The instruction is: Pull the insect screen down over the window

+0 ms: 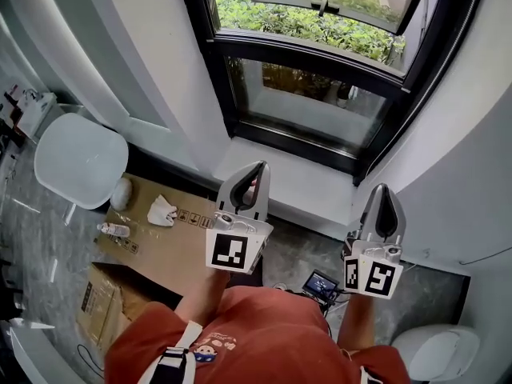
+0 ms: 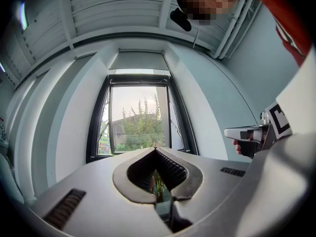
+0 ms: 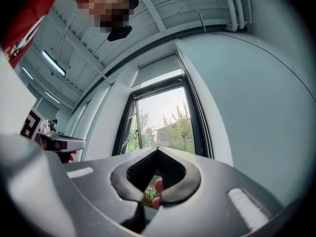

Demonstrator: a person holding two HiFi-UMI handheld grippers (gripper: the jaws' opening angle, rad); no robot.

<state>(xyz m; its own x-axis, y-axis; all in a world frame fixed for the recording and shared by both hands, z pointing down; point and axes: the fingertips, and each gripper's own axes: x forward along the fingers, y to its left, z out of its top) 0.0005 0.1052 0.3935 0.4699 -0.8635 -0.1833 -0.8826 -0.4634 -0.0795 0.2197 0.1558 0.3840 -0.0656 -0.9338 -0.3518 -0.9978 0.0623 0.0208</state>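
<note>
Head view: a person in a red shirt stands before the window and holds both grippers up toward it; the left gripper and the right gripper are side by side but apart, their tips over the white sill; each gripper's jaws taper to a closed point with nothing between them. The window has a black frame, with green shrubs behind the glass. On the floor to the left lie flattened cardboard, a small bottle and a white round stool.

Left gripper view: the left gripper is fully closed and empty, its tips meeting in front of the lower part of the window; trees show plainly through the glass; a pale strip runs along the top of the frame, and whether it belongs to the insect screen I cannot tell. The right gripper shows at the right edge.

Right gripper view: the right gripper is likewise closed on nothing; a fingertip shows through the hollow below its tips; the window stands ahead, with the left gripper at the left edge.
</note>
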